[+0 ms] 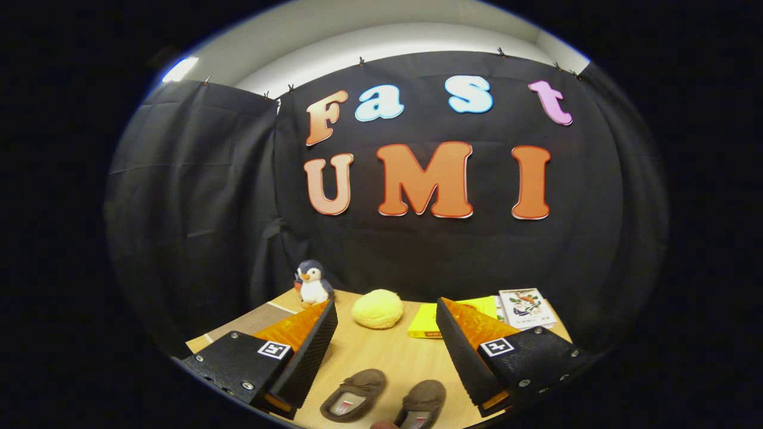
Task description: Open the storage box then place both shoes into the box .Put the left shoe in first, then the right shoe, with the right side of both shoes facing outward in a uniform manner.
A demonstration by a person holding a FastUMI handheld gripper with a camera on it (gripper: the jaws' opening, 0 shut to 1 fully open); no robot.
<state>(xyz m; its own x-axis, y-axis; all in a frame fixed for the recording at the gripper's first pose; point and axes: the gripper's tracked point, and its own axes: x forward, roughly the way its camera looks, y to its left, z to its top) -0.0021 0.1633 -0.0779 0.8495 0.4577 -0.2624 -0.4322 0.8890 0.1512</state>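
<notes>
Your gripper (pixel 386 339) is spread wide, holding nothing, above two brown suede slippers (pixel 384 400); first you must find and open the storage box.

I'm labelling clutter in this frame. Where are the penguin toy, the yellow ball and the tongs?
penguin toy (pixel 313 285): gripper view, on its white belly.
yellow ball (pixel 377 308): gripper view, centre of its fuzzy surface.
tongs (pixel 386 342): gripper view, midway between the open fingertips, holding nothing.

The right brown slipper (pixel 422 405) is cut off at its heel; the book cover (pixel 527 307) is too small to tell.
</notes>
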